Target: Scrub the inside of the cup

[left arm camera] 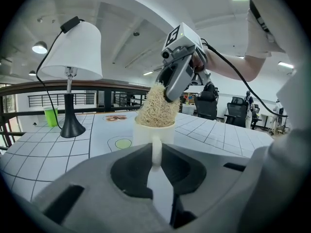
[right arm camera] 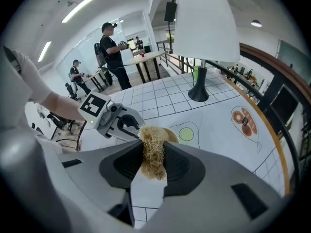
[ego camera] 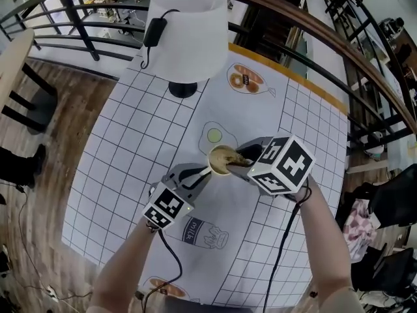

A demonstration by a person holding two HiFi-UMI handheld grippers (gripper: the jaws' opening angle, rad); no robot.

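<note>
Tan scrubber (right arm camera: 153, 163) pinched by R gripper (right arm camera: 152, 147), in cup (left arm camera: 145, 134).

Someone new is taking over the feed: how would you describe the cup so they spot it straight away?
Find the grid-patterned table with the white-shaded lamp; the cup is on the person's side of the lamp. It is cream, held by its handle in the jaws of the left gripper. Only it has a straw-coloured fibre scrubber pushed in by the right gripper.
</note>
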